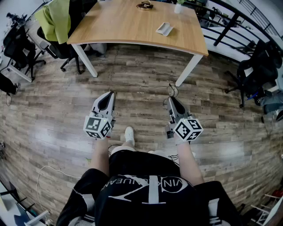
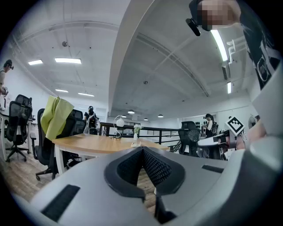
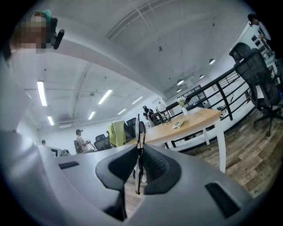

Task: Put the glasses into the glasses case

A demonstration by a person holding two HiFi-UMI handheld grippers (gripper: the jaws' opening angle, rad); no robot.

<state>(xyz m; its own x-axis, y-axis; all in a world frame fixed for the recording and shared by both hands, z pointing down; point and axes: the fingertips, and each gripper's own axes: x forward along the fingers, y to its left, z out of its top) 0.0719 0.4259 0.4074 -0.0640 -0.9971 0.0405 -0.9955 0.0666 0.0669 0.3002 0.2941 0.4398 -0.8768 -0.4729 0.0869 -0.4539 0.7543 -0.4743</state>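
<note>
The right gripper (image 3: 139, 152) is clenching the glasses (image 3: 138, 132) between its jaws. The thin dark frame is standing edge-on in the narrow slit between the two pads, poking up above the jaw tips and hanging a little below them. Beside it, the left gripper (image 2: 142, 150) is holding nothing, and its jaws are pressing together tip to tip with no gap at the front. In the head view both grippers are pointing level and forward, side by side but apart, with the person's forearms behind them. Bare wooden floor (image 1: 141, 84) is lying under and ahead of the jaws. Further ahead of both pairs of jaws, well apart from them, a wooden desk (image 1: 124, 22) is standing on white legs. The light-coloured glasses case (image 1: 164, 29) is lying on it, ahead of the right jaws and slightly to their right, and seems to be lying open. Beyond the case, near the desk's far edge, a small lamp (image 1: 144, 5) and a white vase (image 1: 178, 8) are standing. Far off to the left of the left jaws, a yellow-green cloth (image 1: 55, 17) is hanging over a black office chair at the desk's end.
</note>
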